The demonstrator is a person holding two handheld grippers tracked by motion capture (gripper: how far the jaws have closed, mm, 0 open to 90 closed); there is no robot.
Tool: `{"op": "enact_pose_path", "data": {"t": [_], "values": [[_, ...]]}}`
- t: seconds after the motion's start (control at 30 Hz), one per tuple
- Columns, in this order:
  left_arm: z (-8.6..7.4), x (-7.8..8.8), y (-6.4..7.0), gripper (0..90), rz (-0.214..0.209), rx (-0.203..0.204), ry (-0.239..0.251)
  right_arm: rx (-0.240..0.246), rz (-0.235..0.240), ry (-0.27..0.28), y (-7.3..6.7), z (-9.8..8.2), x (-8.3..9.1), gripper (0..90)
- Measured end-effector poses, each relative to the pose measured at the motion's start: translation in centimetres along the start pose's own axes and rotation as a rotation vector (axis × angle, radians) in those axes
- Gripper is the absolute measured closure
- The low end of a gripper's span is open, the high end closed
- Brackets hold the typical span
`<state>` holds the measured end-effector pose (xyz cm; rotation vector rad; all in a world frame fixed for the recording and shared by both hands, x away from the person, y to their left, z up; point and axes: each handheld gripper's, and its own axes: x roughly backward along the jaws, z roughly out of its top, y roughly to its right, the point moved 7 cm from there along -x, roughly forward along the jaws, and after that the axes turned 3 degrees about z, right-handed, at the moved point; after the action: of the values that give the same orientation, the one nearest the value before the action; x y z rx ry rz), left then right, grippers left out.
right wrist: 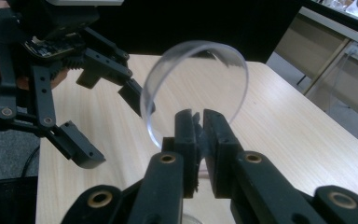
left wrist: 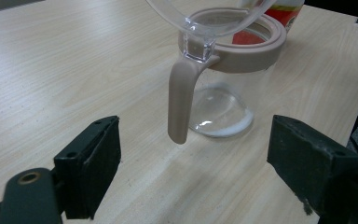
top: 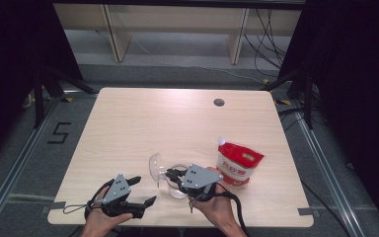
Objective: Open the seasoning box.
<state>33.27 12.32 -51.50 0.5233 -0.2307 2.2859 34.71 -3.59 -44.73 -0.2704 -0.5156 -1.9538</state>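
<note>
A clear jar with a beige rim and a beige handle stands near the table's front edge. A thin layer of white powder lies on its bottom. Its clear round lid is swung up on the hinge above the handle. My right gripper reaches over the jar. Its jaws are nearly together on the lid's lower part, with a thin slit between them. My left gripper is open, its jaws wide apart and short of the handle. It is seen from the right gripper view as well.
A red and white pouch stands just right of the jar, its red print behind the rim. The wooden table has a round cable hole at the back. Dark curtains, stands and cables flank the table.
</note>
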Motion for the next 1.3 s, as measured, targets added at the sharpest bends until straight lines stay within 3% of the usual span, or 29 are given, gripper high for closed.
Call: {"op": "enact_pose_path", "data": {"t": [0.1,0.2,0.37,0.4,0.47,0.6,0.67,0.93,1.0,1.03,1.3], "values": [[0.0,0.0,0.0,17.0,0.005,-0.001,-0.001,-0.024,-0.009,0.024,0.5,-0.5,0.4,73.2],[-0.1,-0.2,0.1,17.0,0.009,0.025,0.002,-0.068,-0.012,0.029,0.9,-1.4,0.8,63.2],[0.0,-0.1,0.0,17.0,0.012,0.022,-0.007,-0.110,-0.045,0.038,1.6,-2.8,1.5,48.8],[0.0,-0.1,-0.2,17.0,0.011,-0.006,-0.006,-0.123,-0.048,0.045,1.7,-3.0,1.7,46.0],[0.0,-0.1,-0.1,17.0,0.017,0.002,-0.009,-0.147,-0.051,0.053,1.9,-3.3,2.0,43.0],[0.1,-0.1,0.0,17.0,0.020,0.012,-0.009,-0.168,-0.064,0.054,2.2,-4.0,2.3,40.2],[0.1,-0.1,0.0,17.0,0.024,0.015,-0.009,-0.175,-0.050,0.048,2.1,-4.4,2.4,40.0],[-0.1,0.1,-0.2,17.0,0.028,0.026,-0.010,-0.201,-0.083,0.042,2.2,-5.5,3.4,37.7],[0.0,0.2,-0.2,16.9,0.025,0.030,-0.008,-0.214,-0.100,0.036,2.2,-5.9,3.9,37.5],[0.1,0.2,-0.3,16.9,0.026,0.004,-0.005,-0.224,-0.101,0.033,2.1,-6.1,4.2,37.3],[0.0,0.3,-0.1,16.8,0.030,0.028,-0.008,-0.298,-0.146,0.013,2.1,-8.2,6.6,35.2]]}}
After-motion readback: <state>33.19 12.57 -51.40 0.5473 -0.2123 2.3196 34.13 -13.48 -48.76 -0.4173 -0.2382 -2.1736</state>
